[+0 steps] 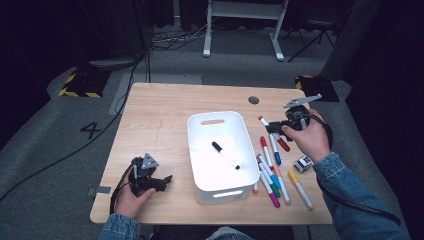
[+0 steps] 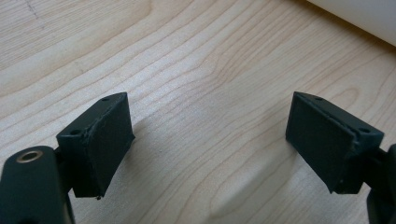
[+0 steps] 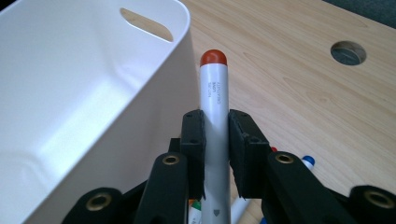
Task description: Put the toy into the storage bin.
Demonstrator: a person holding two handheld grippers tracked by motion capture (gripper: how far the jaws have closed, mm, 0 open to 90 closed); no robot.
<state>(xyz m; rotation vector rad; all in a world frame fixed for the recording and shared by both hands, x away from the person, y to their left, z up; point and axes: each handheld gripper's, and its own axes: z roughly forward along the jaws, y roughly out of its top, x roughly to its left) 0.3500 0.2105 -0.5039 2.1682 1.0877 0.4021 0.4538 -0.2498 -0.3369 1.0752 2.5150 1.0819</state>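
**One marker in the bin, a second one in the grip**

The sorting of markers into the white bin (image 1: 222, 155) is only beginning. One black marker (image 1: 225, 155) is already lying on the bottom of the bin, slanted, and nothing else is inside. Most of the work is still remaining, as far as the pictures are telling.

Nearest to the person, at the left, the left tool (image 1: 161, 181) is resting low on the counter (image 1: 155, 115), well apart from the markers. Its jaws are standing open, and between them only the bare wood is showing in the left gripper view; it is holding nothing.

A little farther, just right of the bin, the loose markers (image 1: 272, 175) are lying on the counter in a rough row: red, blue, green, pink, yellow and some others. A small white object (image 1: 303, 163) is sitting near them; what it is cannot be told.

Farther still, the right tool (image 1: 274, 126) is gripping the red-capped marker (image 3: 214, 98) by its grey barrel. The jaws are closed tightly on both sides of the barrel, and the red cap is sticking out forward. The marker is being held above the counter, just beside the right wall of the bin, not yet over the opening. It is probably the next one to be dropped in.
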